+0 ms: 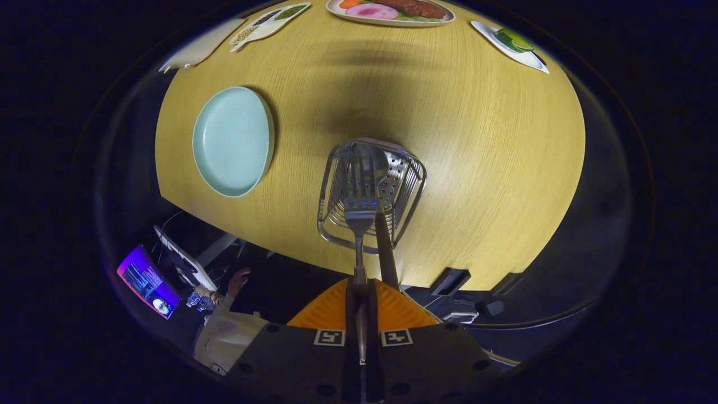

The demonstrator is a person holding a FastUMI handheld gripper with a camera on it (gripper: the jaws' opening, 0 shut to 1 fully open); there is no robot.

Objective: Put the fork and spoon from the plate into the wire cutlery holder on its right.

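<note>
Clenched on the handle of a silver metal fork [359,216], the claw [360,292] held its tines over the wire cutlery holder [371,193], where a spoon [382,224] already leaned; left sat a pale-green round plate [233,140].

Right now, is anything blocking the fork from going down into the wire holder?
Nothing visible blocks it. The gripper is shut on the fork, whose head hangs over the open holder; the spoon already stands inside beside it.
</note>
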